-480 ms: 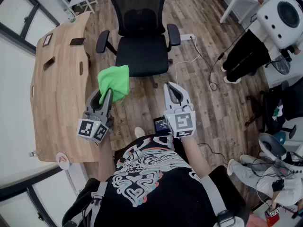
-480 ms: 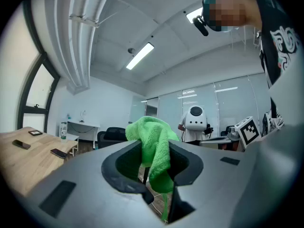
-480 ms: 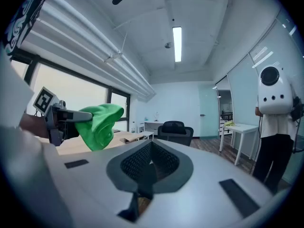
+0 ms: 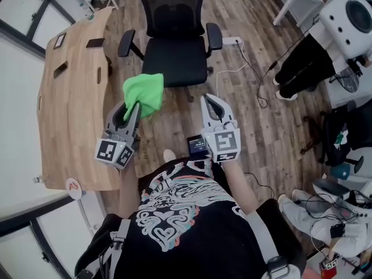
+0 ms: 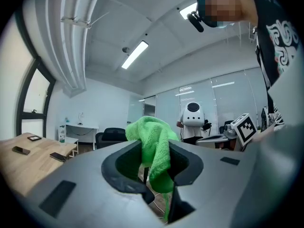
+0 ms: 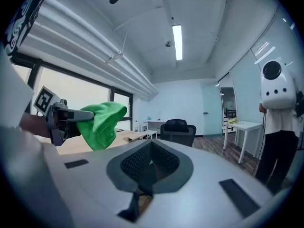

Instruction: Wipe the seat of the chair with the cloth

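Observation:
A black office chair (image 4: 174,54) stands ahead of me on the wooden floor, its seat bare. My left gripper (image 4: 135,106) is shut on a green cloth (image 4: 145,93), which bunches above the jaws just short of the seat's front edge. In the left gripper view the cloth (image 5: 154,148) hangs pinched between the jaws. My right gripper (image 4: 208,100) is shut with nothing in it, held level beside the left one. From the right gripper view the cloth (image 6: 99,122) shows at the left and the chair (image 6: 178,132) far ahead.
A long wooden table (image 4: 70,97) with phones on it runs along the left. A person in black trousers (image 4: 302,63) and a white round robot (image 4: 349,16) stand at the right. A power strip and cables (image 4: 244,57) lie on the floor right of the chair.
Both grippers and the cloth have shifted slightly forward toward the chair; the cloth stays held.

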`<state>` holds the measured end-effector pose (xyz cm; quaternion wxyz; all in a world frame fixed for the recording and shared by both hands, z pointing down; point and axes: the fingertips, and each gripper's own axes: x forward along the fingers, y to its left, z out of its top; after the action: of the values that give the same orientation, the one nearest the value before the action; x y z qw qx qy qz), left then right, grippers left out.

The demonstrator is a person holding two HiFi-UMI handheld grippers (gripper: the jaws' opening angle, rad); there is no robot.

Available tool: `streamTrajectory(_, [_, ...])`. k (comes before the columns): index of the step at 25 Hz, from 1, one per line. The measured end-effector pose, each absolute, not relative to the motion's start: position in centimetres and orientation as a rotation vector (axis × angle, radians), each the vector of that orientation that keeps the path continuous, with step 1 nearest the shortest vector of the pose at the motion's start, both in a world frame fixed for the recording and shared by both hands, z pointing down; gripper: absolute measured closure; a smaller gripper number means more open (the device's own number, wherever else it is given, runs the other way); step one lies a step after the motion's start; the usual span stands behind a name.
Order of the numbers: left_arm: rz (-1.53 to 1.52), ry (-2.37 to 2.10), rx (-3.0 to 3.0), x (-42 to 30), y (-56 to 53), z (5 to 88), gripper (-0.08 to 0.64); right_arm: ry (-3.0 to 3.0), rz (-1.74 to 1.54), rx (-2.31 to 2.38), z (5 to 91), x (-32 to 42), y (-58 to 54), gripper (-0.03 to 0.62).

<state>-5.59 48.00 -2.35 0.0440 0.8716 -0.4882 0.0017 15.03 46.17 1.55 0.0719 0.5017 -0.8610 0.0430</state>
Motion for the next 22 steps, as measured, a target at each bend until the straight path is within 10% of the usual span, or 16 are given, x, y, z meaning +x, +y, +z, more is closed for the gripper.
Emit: streamTrajectory(22, [0.048,-1.565,2.612,-4.4,41.2,1.4,0.448,-2.7,0.082,1.518,1.7,18.4,40.4,0.592])
